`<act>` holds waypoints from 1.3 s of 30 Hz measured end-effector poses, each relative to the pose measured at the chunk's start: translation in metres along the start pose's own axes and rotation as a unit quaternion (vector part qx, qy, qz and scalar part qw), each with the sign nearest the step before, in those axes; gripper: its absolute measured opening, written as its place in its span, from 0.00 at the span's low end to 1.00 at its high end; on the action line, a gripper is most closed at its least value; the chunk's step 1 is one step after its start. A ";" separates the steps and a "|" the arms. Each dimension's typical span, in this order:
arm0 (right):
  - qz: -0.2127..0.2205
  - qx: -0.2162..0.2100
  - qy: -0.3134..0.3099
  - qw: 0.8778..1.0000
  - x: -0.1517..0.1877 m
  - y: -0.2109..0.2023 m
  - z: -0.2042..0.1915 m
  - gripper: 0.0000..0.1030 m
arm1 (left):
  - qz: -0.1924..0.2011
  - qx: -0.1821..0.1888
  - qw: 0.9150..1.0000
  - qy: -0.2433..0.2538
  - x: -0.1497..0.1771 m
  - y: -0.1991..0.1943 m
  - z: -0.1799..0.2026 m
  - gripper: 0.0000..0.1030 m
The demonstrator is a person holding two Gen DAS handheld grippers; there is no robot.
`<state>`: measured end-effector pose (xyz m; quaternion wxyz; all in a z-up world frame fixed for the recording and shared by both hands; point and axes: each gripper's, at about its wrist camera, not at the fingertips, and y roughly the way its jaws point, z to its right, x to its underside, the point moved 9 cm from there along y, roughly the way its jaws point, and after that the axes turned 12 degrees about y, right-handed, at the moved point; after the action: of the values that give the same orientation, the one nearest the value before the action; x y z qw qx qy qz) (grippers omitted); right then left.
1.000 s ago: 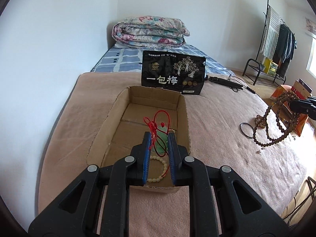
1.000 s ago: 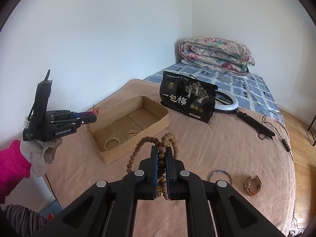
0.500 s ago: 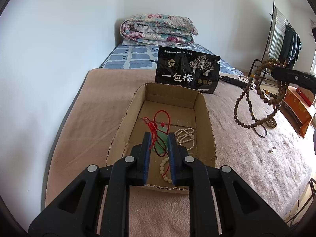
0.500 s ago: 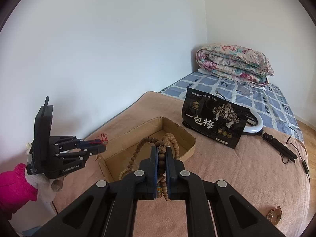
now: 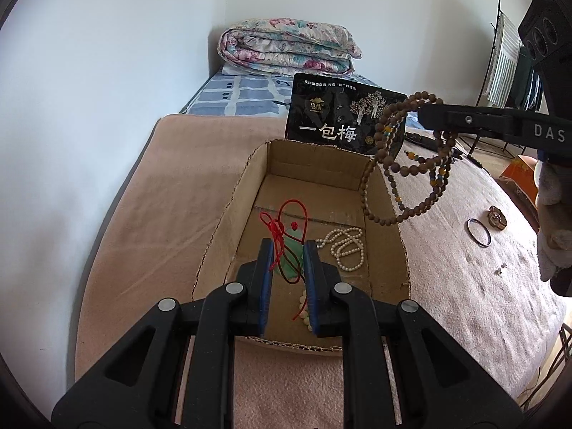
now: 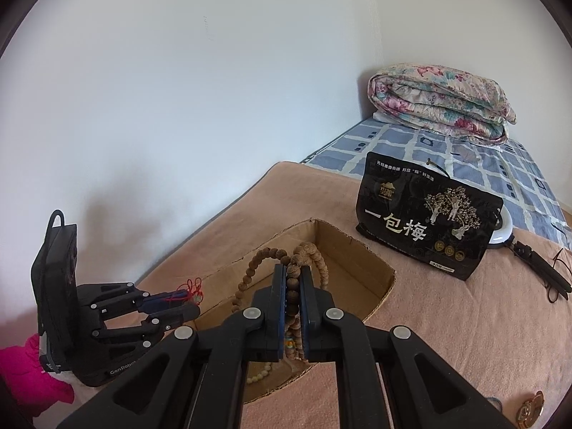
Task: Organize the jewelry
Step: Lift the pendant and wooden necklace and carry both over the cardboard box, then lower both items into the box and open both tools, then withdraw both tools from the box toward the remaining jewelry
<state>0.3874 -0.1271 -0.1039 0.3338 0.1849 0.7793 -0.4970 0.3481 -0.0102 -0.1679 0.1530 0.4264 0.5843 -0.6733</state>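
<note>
- Our right gripper (image 6: 293, 286), which a second ago held the wooden bead necklace (image 5: 404, 171) well out to the side over the blanket, has carried it across; the beads now hang over the far right corner of the cardboard box (image 5: 221, 236).
- Its jaws are nearly closed, pinching a bunch of the brown beads, and the loops dangle free below.
- Our left gripper (image 5: 289, 268) has stayed above the near end of the box, jaws close together on the red cord (image 5: 286, 221) of a green pendant (image 5: 291, 261).
- A white pearl strand (image 5: 345, 246) already lies on the box floor.
- We judge both held pieces are about ready to be dropped in.
- A thin bangle (image 5: 478, 232) and a watch (image 5: 497, 217) still lie on the blanket (image 5: 143, 214) to the right, so more remains to collect.
</note>
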 end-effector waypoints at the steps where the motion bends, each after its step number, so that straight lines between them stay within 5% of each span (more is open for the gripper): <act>1: -0.003 0.001 0.001 1.000 0.000 0.005 0.000 0.04 | 0.000 0.001 1.000 0.000 0.000 0.001 0.000 0.15; 18: -0.022 0.020 0.004 1.000 0.001 0.051 0.010 0.05 | -0.009 0.001 1.000 0.006 0.001 0.013 0.001 0.15; 20: -0.020 0.020 0.005 1.000 0.000 0.050 0.011 0.09 | -0.008 0.002 1.000 0.005 0.001 0.013 0.002 0.15; 22: -0.014 0.025 0.011 1.000 -0.002 0.050 0.013 0.36 | -0.010 0.003 1.000 0.005 0.001 0.014 0.003 0.15; 24: -0.005 0.033 0.016 0.999 -0.005 0.049 0.017 0.48 | -0.009 0.001 1.000 0.006 0.000 0.013 0.002 0.32; 25: -0.003 0.036 0.019 0.999 -0.007 0.048 0.019 0.52 | -0.006 -0.002 1.000 0.007 0.000 0.012 0.003 0.32; 39: -0.003 0.063 0.043 0.997 0.000 0.026 0.043 0.67 | 0.000 -0.007 1.000 0.008 -0.003 -0.004 0.013 0.32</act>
<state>0.4177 -0.1548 -0.1330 0.2858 0.2243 0.7611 -0.5374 0.3423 -0.0222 -0.1636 0.1512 0.4308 0.5902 -0.6658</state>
